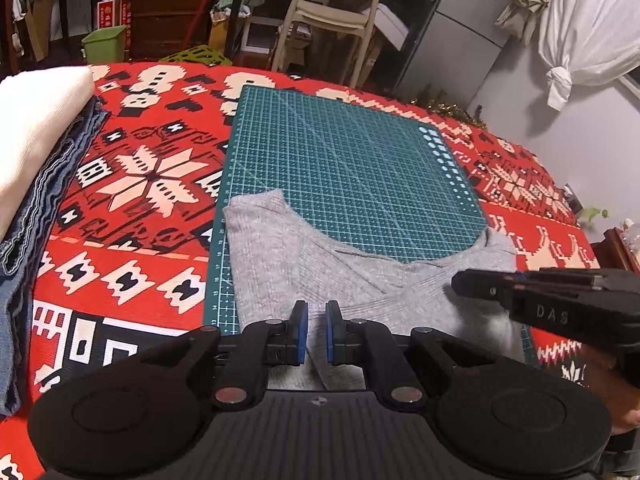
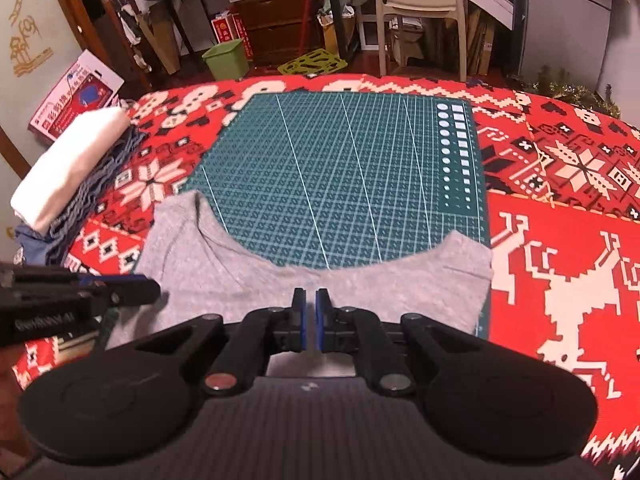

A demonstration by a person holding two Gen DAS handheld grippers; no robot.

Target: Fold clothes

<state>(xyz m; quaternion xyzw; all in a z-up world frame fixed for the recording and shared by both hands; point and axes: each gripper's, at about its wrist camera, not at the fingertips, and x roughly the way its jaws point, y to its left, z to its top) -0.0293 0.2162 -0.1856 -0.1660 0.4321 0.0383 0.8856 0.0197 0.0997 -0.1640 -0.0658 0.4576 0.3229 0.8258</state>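
Note:
A grey knit garment (image 1: 320,264) lies across the near end of the green cutting mat (image 1: 352,168), its far edge curving toward me between two raised corners. My left gripper (image 1: 317,310) is low over its left half, the blue pads a narrow gap apart with grey cloth between them. My right gripper (image 2: 311,295) is at the middle of the garment (image 2: 248,280), just behind the lowest point of the curved edge, pads almost together on cloth. Creases run toward the right gripper (image 1: 456,280). The left gripper (image 2: 154,292) also shows side-on over the garment's left part.
The mat lies on a red patterned blanket (image 1: 132,208). A folded white cloth (image 1: 36,132) tops a stack of denim (image 1: 36,220) at the left. Beyond the far edge stand a chair (image 2: 424,0), a green bin (image 2: 226,58) and shelves.

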